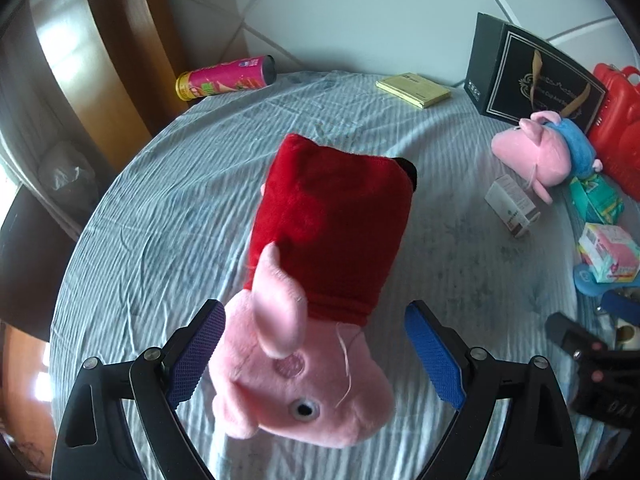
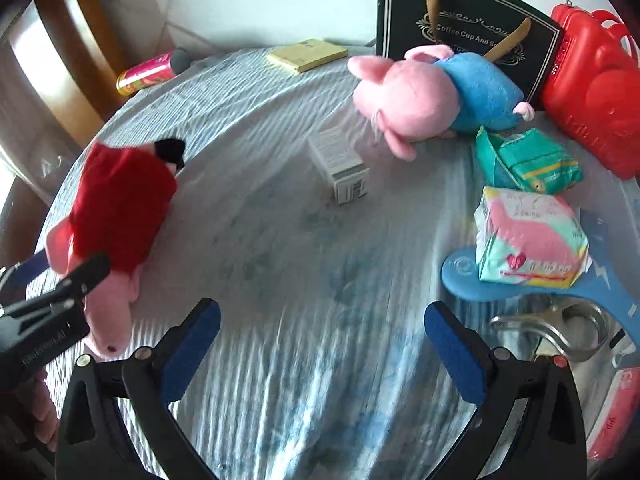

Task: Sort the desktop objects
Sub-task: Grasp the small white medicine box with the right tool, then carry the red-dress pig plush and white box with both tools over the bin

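A pink pig plush in a red dress [image 1: 320, 264] lies on the round table, head toward me. My left gripper [image 1: 316, 356] is open, its blue pads on either side of the plush's head; the left pad [image 1: 196, 356] touches or nearly touches it. In the right wrist view the same plush [image 2: 116, 208] lies at the left with the left gripper [image 2: 76, 284] at its head. My right gripper [image 2: 320, 352] is open over bare cloth with nothing between its fingers. A second pig plush in blue [image 2: 432, 96] lies at the back right.
On the striped tablecloth [image 2: 280, 240] are a small white box [image 2: 344, 168], a green packet [image 2: 528, 160], a pink-and-mint packet [image 2: 528, 240] on a blue flat piece [image 2: 468, 284], a red case [image 2: 596, 92], a black gift bag [image 2: 460, 20], a yellow notepad [image 1: 414, 89] and a pink crisps tube [image 1: 226, 78].
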The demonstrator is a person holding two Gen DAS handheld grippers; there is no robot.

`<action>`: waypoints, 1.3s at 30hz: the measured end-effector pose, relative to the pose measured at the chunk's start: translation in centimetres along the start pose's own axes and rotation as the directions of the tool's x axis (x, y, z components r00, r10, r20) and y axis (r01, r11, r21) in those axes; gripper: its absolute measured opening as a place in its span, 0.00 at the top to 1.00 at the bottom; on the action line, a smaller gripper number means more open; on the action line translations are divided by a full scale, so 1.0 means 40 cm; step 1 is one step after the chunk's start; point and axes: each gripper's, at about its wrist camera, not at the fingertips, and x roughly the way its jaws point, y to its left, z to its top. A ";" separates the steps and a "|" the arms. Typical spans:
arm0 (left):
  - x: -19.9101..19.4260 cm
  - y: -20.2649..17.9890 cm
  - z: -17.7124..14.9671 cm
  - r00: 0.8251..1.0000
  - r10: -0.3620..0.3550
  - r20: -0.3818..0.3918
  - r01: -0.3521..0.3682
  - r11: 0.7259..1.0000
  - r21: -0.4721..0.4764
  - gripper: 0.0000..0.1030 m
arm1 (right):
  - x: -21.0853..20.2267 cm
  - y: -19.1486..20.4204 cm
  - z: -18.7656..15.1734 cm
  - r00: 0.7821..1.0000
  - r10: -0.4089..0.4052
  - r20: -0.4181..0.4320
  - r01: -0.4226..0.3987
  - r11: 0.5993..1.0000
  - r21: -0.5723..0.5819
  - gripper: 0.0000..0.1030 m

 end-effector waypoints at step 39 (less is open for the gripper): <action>-0.149 -0.023 0.021 0.980 -0.028 0.195 0.031 0.999 -0.014 0.34 | -0.038 0.052 0.103 0.990 -0.059 0.131 0.074 0.991 -0.108 0.68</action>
